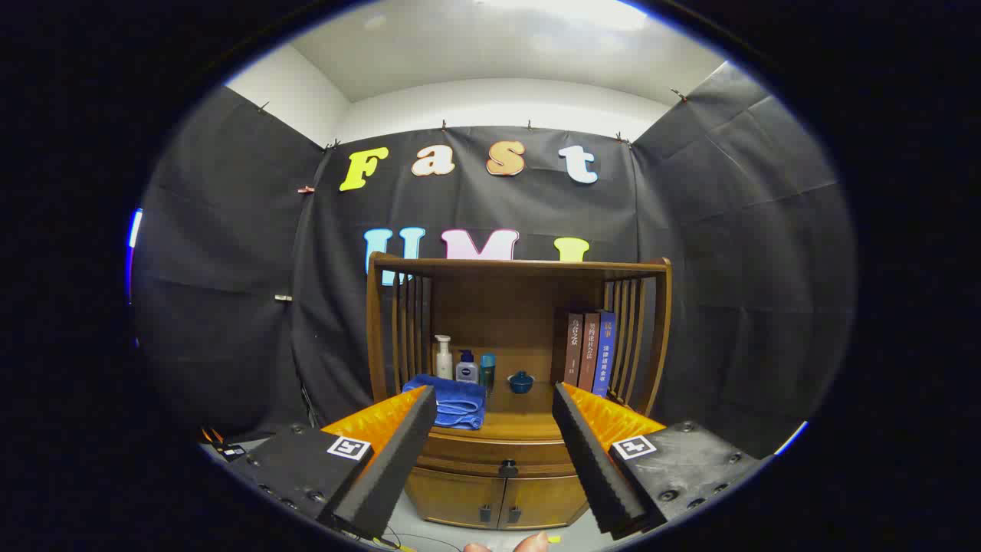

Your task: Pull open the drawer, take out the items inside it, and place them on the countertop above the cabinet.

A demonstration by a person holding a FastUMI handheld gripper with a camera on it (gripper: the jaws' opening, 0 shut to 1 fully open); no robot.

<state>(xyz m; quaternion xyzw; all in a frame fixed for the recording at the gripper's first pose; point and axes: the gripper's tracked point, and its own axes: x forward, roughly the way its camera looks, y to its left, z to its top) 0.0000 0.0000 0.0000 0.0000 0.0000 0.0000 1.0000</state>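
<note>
Drawer lies crosswise ahead between my released gripper fingers, shut, knob facing me.

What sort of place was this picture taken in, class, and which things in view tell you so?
Probably a staged recording booth, not a real home: black cloth walls surround one brown wooden cabinet with toiletry bottles, a folded blue towel and upright books. The open gripper faces its closed drawer's dark knob.

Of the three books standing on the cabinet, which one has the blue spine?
The blue book, outermost of the three, beside the slatted side; the other two are brownish. The open tool holds nothing.
</note>
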